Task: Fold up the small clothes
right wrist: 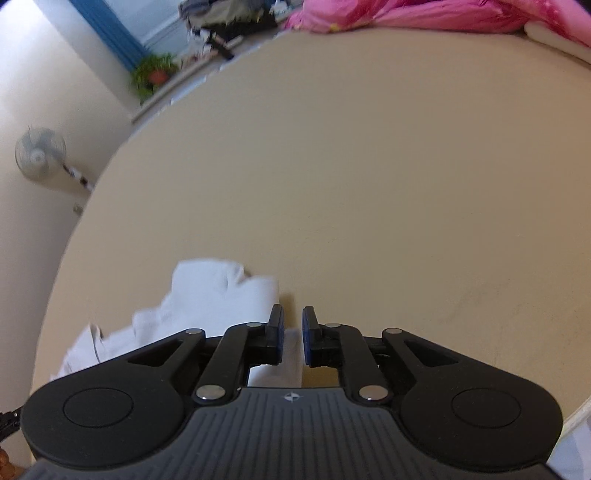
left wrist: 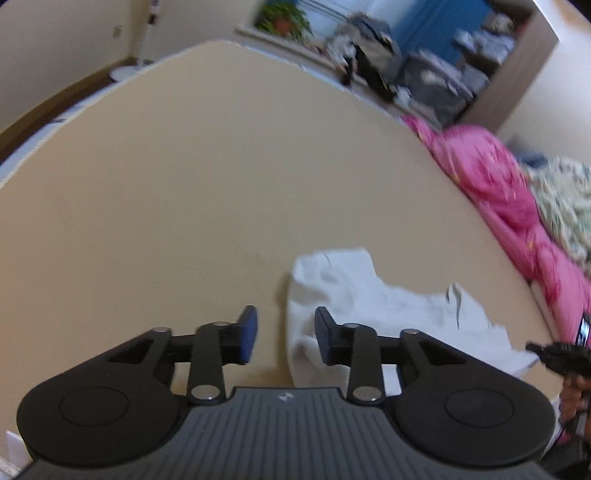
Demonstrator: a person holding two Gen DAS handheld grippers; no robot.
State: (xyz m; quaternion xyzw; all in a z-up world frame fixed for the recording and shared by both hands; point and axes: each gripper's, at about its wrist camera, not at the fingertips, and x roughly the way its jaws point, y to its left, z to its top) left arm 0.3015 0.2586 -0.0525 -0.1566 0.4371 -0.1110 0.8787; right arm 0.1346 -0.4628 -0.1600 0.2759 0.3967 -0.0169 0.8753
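A small white garment (left wrist: pixel 373 299) lies crumpled on the beige bed surface (left wrist: pixel 192 177). In the left wrist view my left gripper (left wrist: pixel 285 334) is open, just above the garment's left edge, holding nothing. The right gripper (left wrist: pixel 550 356) shows at the far right, at the garment's other end. In the right wrist view the garment (right wrist: pixel 207 302) lies to the lower left, partly hidden under the tool. My right gripper (right wrist: pixel 293 336) has its jaws a narrow gap apart over the garment's right edge, with nothing between them.
A pink blanket (left wrist: pixel 495 192) and a patterned cloth (left wrist: pixel 565 199) pile along the right side of the bed. Cluttered shelves (left wrist: pixel 436 70) and a potted plant (left wrist: pixel 282 20) stand beyond. A fan (right wrist: pixel 40 155) is by the wall.
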